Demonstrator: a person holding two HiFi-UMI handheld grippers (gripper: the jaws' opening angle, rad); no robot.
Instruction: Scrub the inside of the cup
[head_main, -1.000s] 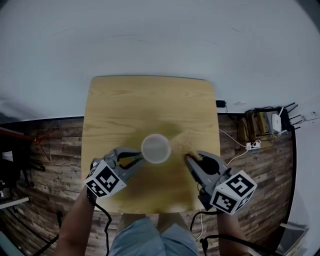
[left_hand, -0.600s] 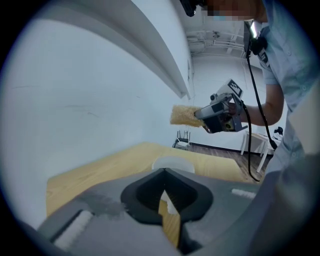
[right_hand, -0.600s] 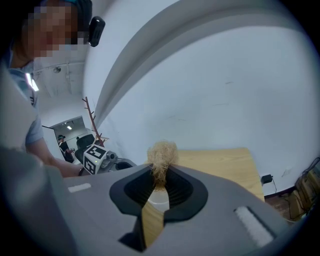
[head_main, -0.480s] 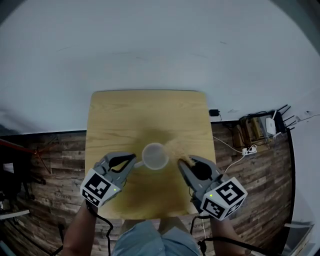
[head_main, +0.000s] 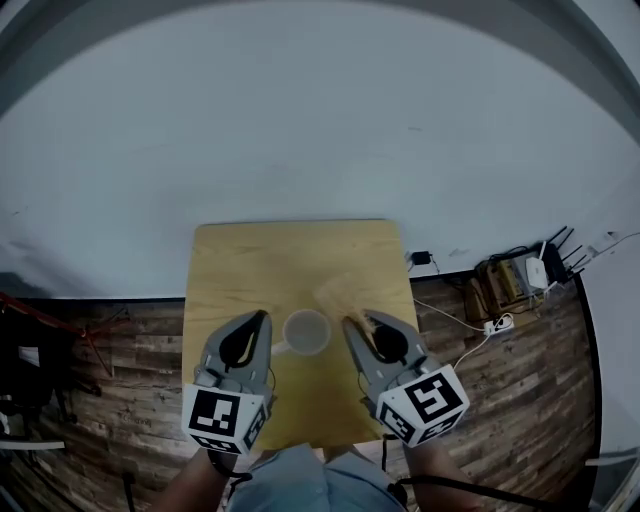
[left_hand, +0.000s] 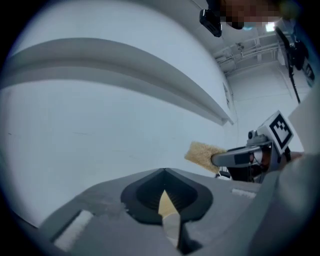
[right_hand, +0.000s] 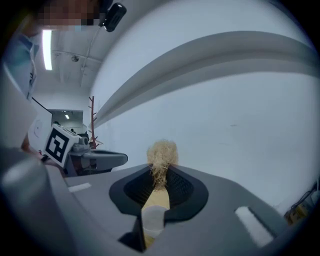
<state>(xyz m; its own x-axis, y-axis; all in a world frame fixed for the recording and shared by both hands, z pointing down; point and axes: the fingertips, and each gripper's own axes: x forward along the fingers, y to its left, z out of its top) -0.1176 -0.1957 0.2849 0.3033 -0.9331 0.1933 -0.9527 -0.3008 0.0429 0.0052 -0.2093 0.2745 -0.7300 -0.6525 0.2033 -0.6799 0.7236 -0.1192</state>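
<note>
The cup (head_main: 306, 332) stands upright on the wooden table (head_main: 290, 255). In the head view it lies between the two grippers. The left gripper (head_main: 262, 320) has its jaws pressed together with nothing between them, and its own view shows only the pale wall, not the cup. The right gripper (head_main: 358, 321) is clamped on a tan sponge (head_main: 335, 295). The sponge sticks out past the jaw tips and is outside the cup.

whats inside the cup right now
Nothing shows inside the cup: the head view looks down into a bare, pale interior. The tan scrub pad, held by the right gripper, is not in it. Residue is too small to tell.
</note>
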